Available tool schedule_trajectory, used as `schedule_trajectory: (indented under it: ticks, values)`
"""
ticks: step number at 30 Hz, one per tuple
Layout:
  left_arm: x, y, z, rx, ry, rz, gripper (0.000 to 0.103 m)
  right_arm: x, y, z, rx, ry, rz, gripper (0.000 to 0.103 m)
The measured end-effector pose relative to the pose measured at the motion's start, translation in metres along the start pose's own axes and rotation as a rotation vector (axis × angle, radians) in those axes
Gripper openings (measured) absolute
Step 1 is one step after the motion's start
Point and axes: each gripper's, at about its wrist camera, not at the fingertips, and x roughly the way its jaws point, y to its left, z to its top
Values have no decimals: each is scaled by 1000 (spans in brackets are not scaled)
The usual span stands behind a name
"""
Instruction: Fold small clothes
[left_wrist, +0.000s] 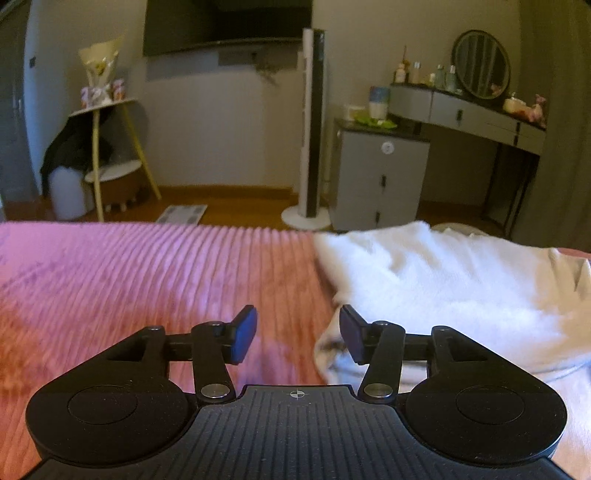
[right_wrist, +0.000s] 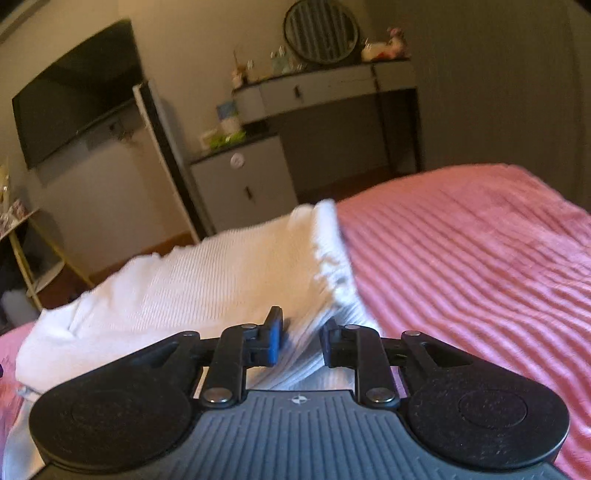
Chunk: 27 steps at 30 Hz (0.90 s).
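Observation:
A white ribbed garment (left_wrist: 436, 284) lies on the pink ribbed bedspread (left_wrist: 147, 280), to the right in the left wrist view. My left gripper (left_wrist: 297, 334) is open and empty, low over the bedspread at the garment's left edge; its right finger overlaps that edge. In the right wrist view the same garment (right_wrist: 207, 280) spreads left of centre on the bedspread (right_wrist: 480, 266). My right gripper (right_wrist: 301, 341) is open, its fingers straddling a raised fold of the garment near its right edge. I cannot tell whether the pads touch the cloth.
Beyond the bed's far edge stand a white tower fan (left_wrist: 314, 125), a grey cabinet (left_wrist: 376, 177), a dressing table with a round mirror (left_wrist: 480, 62), a two-tier side table (left_wrist: 107, 147) and a wall television (left_wrist: 225, 22). Wooden floor lies between.

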Motion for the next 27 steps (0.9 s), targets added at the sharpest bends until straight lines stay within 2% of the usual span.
schedule_trajectory:
  ticks: [1,3,5,7,9,11,13,15,18,20,22,24,27]
  values:
    - [2,-4,3,13,-8,-2,55,-3,-1,3,8,-11,-3,20]
    - [7,-15,5,42,-29,8,55,-6,-1,8,4,-21,-2,8]
    - [17,-25,4,69,-13,21,55,-2,5,12,-38,-10,-12,7]
    - [30,-33,0,102,19,38,55,5,8,10,-85,-2,-61,7]
    - [40,-38,-7,136,50,56,56,17,-3,7,-51,48,-76,7]
    - [55,-43,-18,207,123,76,57,29,-16,-2,-23,81,-65,5]
    - [53,-45,-23,265,89,83,61,29,-15,-5,-70,74,-60,5]
    - [48,-45,-21,294,92,91,66,25,-12,0,-87,93,-59,6]
    - [26,-30,-15,210,104,58,72,1,-12,8,-71,73,-39,17]
    - [7,-19,-19,135,129,21,75,-19,-10,3,-98,80,-33,18]
    - [-11,-11,-30,93,151,-8,77,-39,-9,-9,-124,102,16,18]
    - [-27,-5,-48,97,182,-14,80,-56,-9,-24,-147,140,48,18]
    - [-48,1,-78,129,242,-17,86,-75,-15,-42,-166,188,38,20]
